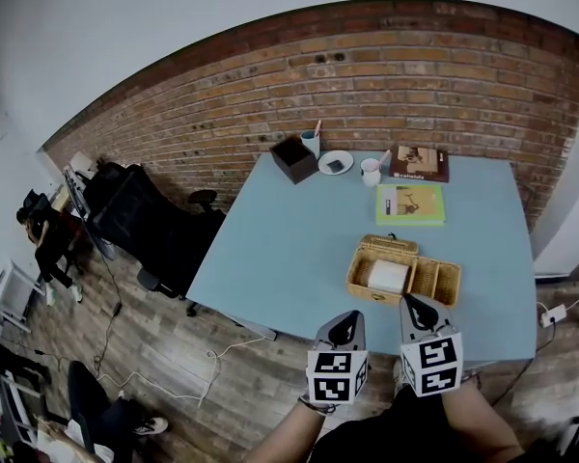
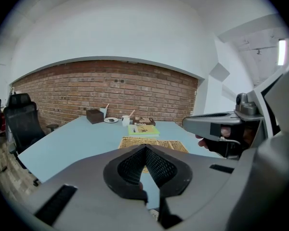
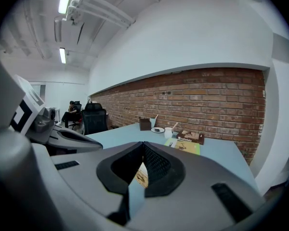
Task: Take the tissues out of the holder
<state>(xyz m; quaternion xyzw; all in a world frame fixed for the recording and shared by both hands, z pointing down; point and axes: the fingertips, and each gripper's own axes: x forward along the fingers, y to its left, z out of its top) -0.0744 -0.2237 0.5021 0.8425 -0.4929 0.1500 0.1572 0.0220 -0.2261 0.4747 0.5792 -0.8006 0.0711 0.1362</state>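
Note:
A wicker holder [image 1: 434,282] stands on the light blue table [image 1: 280,249] near its front edge, with a white pack of tissues [image 1: 388,276] in its left compartment. My left gripper [image 1: 347,318] and right gripper [image 1: 412,304] hover side by side just short of the holder, over the table's front edge. Both are shut with nothing between their jaws. In the left gripper view the shut left gripper [image 2: 145,148] points at the holder [image 2: 156,142], with the right gripper's body at the right. In the right gripper view the shut right gripper [image 3: 143,145] hides most of the holder.
At the table's far end stand a brown box [image 1: 294,158], a cup [image 1: 311,141], a white saucer [image 1: 336,162], a white mug [image 1: 371,171], a brown book [image 1: 420,163] and a green book [image 1: 410,204]. A black office chair [image 1: 135,215] stands left of the table. A brick wall [image 1: 415,75] lies behind.

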